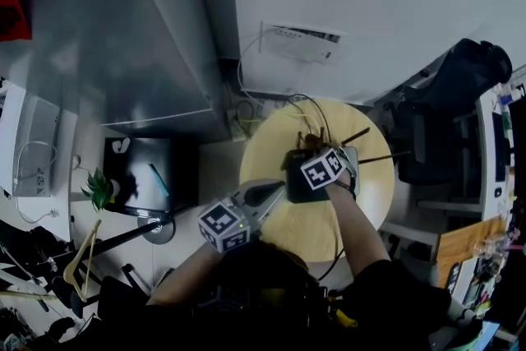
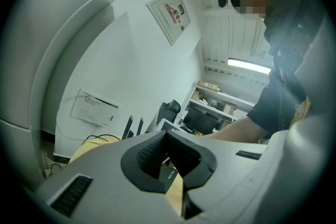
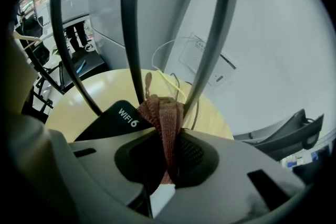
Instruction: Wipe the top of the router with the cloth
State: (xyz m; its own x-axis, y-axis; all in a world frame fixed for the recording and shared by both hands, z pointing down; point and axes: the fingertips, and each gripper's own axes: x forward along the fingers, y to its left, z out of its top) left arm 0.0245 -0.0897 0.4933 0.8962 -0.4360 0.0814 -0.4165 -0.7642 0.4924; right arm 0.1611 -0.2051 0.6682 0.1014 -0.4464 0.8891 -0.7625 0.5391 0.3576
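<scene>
Cloth (image 3: 167, 118), one piece, sits clamped in right gripper (image 3: 165, 136) jaws over one router (image 3: 118, 115), three antennas (image 3: 131, 23) showing, on one counter (image 1: 271, 144); left gripper (image 2: 167, 139) jaws together, empty.

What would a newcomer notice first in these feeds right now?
The reddish cloth pinched in the right gripper fills the middle of the right gripper view, just in front of the black router marked WiFi 6 and its tall antennas. In the head view the pale round table stands out from the darker surroundings, with the left gripper shut and empty at its edge.
</scene>
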